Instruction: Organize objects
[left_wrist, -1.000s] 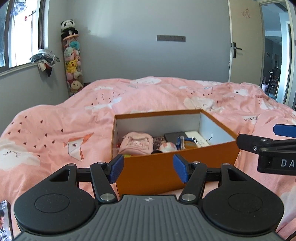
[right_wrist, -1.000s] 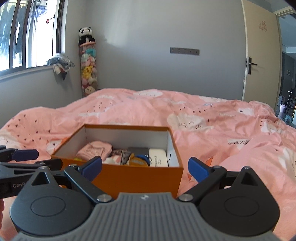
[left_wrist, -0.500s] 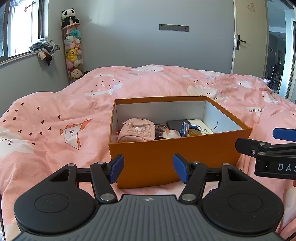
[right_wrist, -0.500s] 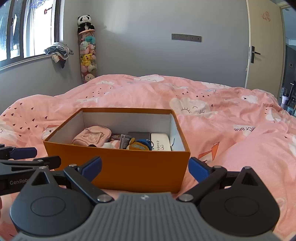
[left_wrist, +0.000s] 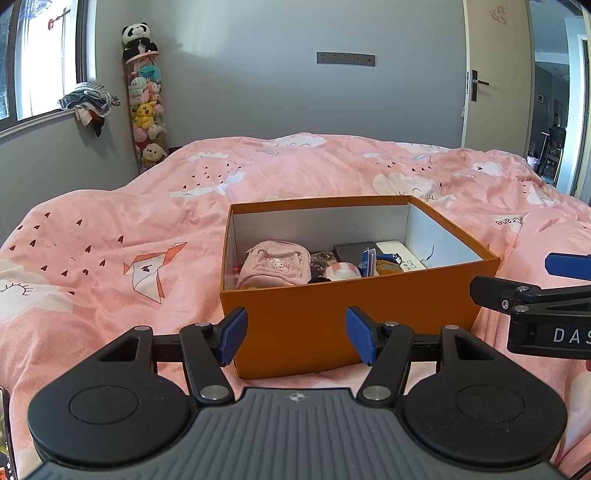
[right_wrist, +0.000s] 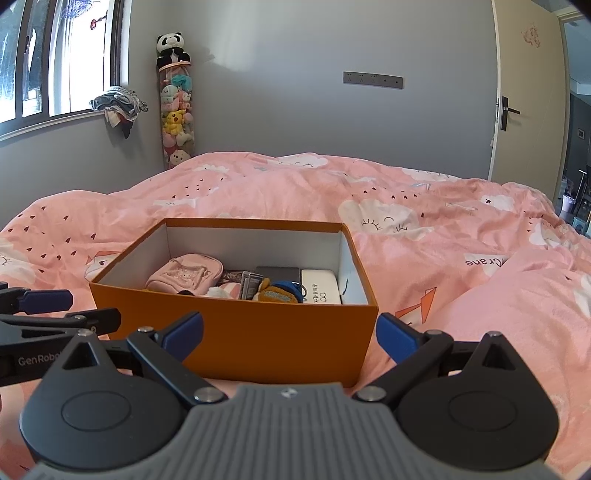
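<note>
Window (right_wrist: 62, 62): far left, up on the wall, bright with daylight.
Clothes (right_wrist: 118, 105): a small heap on the window sill.
Toy tube (right_wrist: 177, 118): a tall clear tube full of soft toys in the far left corner, with a panda (right_wrist: 170, 46) sitting on top.
Bed cover (right_wrist: 424, 236): pink with clouds and little hearts, all around the box.
My left gripper (left_wrist: 296, 335): low and near, right in front of the box. My blue fingers (left_wrist: 232, 334) are partly apart and hold nothing.
Orange box (right_wrist: 258, 332): in the middle of the bed, lid off, white inside. It sits just past both my grippers.
Pink pouch (right_wrist: 184, 275): inside the box at the left end.
Dark flat thing (right_wrist: 277, 274): inside the box, against the far wall, in the middle.
Small plush (right_wrist: 279, 291): orange and blue, near the front wall of the box, right of the middle.
White case (right_wrist: 320, 286): inside the box at the right end, lying flat.
My right gripper (right_wrist: 289, 336): low and near, in front of the box. My blue fingers (right_wrist: 393, 338) are wide apart and hold nothing.
Door (right_wrist: 528, 92): far right, shut, with a dark handle.
</note>
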